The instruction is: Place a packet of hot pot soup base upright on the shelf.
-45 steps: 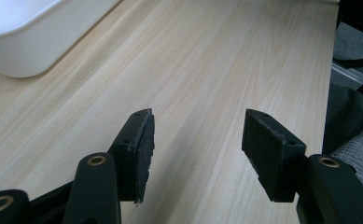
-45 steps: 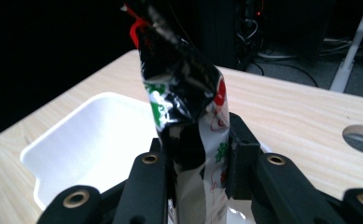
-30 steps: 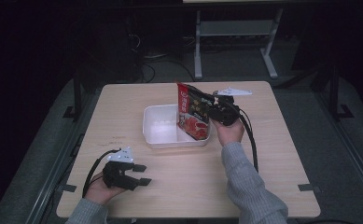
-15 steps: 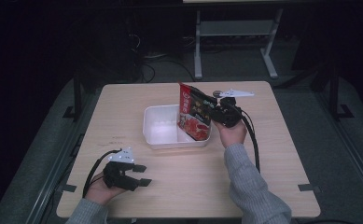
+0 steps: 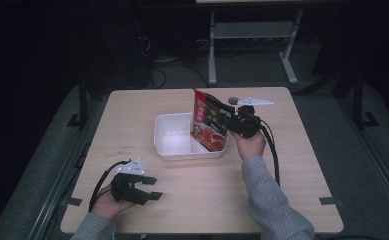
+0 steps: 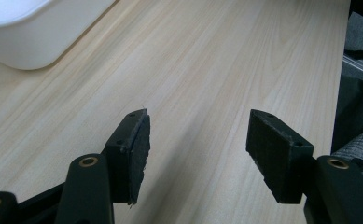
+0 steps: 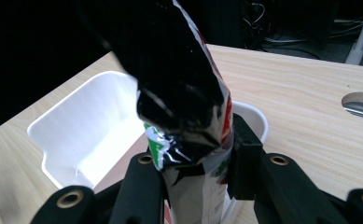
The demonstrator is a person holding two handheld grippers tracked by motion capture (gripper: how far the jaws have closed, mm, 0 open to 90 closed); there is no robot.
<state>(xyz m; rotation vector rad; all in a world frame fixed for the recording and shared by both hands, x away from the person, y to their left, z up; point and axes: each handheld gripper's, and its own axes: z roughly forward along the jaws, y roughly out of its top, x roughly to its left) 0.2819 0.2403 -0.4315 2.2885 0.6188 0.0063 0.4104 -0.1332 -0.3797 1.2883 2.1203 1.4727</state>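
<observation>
Change: snack packet [image 5: 210, 121] has tipped more upright and risen at the white tub's [image 5: 172, 140] right end.
Right gripper [image 5: 234, 121]: jaws clenched on the packet, just right of the tub.
Left gripper [image 5: 149, 187]: jaws released, empty, well apart from the tub, on the wooden table [image 5: 292, 165].

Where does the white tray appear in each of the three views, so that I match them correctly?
High view: the white tray sits at the table's centre, beside the red packet.
Left gripper view: one rounded corner of it is at the upper left.
Right gripper view: it lies left of and behind the packet held in the right claw.
Shared landmark: the light wooden table.
</observation>
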